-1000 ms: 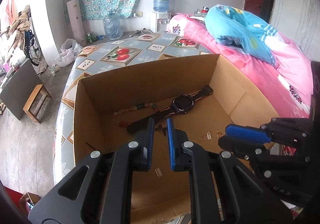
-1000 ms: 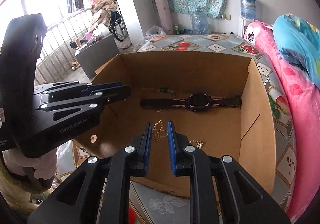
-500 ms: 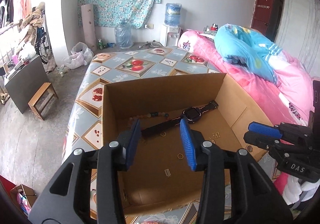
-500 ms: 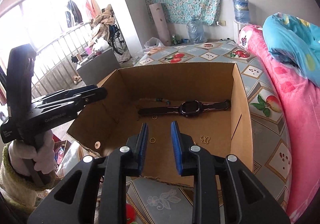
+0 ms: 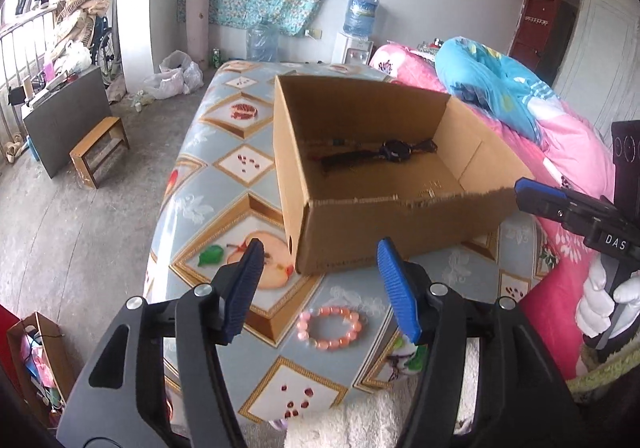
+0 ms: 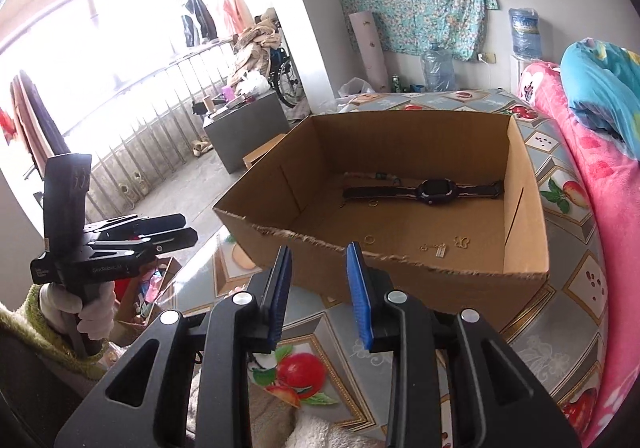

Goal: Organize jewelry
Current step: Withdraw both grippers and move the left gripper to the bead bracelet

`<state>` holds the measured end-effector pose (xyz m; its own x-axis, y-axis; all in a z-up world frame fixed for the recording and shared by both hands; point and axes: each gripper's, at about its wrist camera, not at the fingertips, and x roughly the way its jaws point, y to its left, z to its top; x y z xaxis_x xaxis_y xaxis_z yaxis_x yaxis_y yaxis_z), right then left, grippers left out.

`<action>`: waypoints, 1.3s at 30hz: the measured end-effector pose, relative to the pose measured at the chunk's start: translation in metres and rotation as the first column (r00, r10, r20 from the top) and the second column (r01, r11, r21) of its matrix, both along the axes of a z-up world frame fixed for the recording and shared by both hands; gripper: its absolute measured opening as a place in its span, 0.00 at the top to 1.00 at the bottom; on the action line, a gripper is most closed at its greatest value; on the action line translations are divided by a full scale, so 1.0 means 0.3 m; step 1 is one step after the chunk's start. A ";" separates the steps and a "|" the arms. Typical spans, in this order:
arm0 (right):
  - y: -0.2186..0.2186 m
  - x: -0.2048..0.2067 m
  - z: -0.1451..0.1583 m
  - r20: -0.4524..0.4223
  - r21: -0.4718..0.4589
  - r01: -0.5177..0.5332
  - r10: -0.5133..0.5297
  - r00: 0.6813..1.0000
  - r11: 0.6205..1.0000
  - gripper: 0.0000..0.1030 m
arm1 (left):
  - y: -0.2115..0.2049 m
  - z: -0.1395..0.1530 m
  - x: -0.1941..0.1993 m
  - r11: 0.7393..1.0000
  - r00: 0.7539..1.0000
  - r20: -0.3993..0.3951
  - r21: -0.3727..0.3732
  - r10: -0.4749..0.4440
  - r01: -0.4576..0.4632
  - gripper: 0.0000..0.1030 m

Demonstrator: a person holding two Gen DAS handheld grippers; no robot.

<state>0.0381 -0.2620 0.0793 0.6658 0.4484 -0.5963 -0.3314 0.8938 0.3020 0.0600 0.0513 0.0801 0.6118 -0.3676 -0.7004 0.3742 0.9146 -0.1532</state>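
Pulling back out of the box (image 5: 384, 224), both claws now sit short of its torn near rim, w/ the cam views far wider than a sec ago when the tips were down over the box floor. Left claw (image 5: 320, 288): jaws opening, nothing btwn them, hanging right over a pink bead bracelet (image 5: 331, 328) that lies on the fruit-print cloth (image 5: 224, 168) just in front of the box. Right claw (image 6: 320, 296): jaws part-open, a touch wider than before, empty, apart from everything. So whatever was being placed looks released; prob the drop-off step is done and the bracelet is next pick, left side best placed for it. Farther in, on the box floor: small rings (image 6: 369, 239), a butterfly charm (image 6: 461, 241) and a little chain piece (image 6: 434, 249) near the front; watch (image 6: 436, 190) laid across the back, a bead strand (image 6: 372, 176) behind it by the far wall. Bracelet is still outside the box, so job not finished.
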 end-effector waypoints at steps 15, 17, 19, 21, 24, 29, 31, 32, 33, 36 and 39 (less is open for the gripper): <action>0.001 -0.007 -0.168 -0.187 0.002 0.090 -0.088 0.978 0.996 0.72 | -0.165 -0.321 0.023 0.992 0.945 -0.302 -0.068 -0.123 0.108 0.45; -0.021 -0.014 -0.176 -0.193 -0.004 0.115 -0.114 0.974 0.993 0.72 | -0.188 -0.327 0.035 0.986 0.939 -0.309 -0.113 -0.149 0.119 0.45; -0.051 -0.029 -0.183 -0.199 -0.008 0.155 -0.153 0.968 0.988 0.72 | -0.222 -0.329 0.056 0.977 0.930 -0.317 -0.161 -0.185 0.139 0.45; -0.087 -0.040 -0.186 -0.206 -0.010 0.190 -0.188 0.960 0.982 0.72 | -0.273 -0.326 0.071 0.964 0.924 -0.307 -0.206 -0.227 0.169 0.45; -0.139 -0.046 -0.206 -0.223 0.003 0.239 -0.232 0.947 0.971 0.72 | -0.361 -0.305 0.078 0.938 0.912 -0.283 -0.265 -0.298 0.225 0.45; -0.171 -0.052 -0.226 -0.239 0.019 0.281 -0.268 0.933 0.960 0.72 | -0.431 -0.233 0.031 0.912 0.906 -0.200 -0.261 -0.373 0.317 0.44; -0.170 -0.046 -0.238 -0.246 0.021 0.274 -0.261 0.933 0.961 0.72 | -0.422 -0.213 0.013 0.924 0.918 -0.181 -0.218 -0.354 0.313 0.44; -0.163 -0.038 -0.246 -0.251 0.020 0.268 -0.254 0.934 0.963 0.72 | -0.409 -0.207 0.004 0.934 0.927 -0.174 -0.195 -0.333 0.300 0.44; -0.154 -0.029 -0.253 -0.257 0.018 0.259 -0.246 0.934 0.966 0.72 | -0.394 -0.200 -0.003 0.946 0.937 -0.168 -0.167 -0.305 0.278 0.44; -0.115 0.007 -0.277 -0.277 0.009 0.223 -0.212 0.937 0.975 0.72 | -0.329 -0.184 -0.012 0.978 0.968 -0.153 -0.081 -0.201 0.191 0.44; -0.056 0.048 -0.303 -0.293 0.014 0.172 -0.160 0.943 0.985 0.72 | -0.274 -0.191 0.005 0.995 0.985 -0.149 0.042 -0.082 0.089 0.44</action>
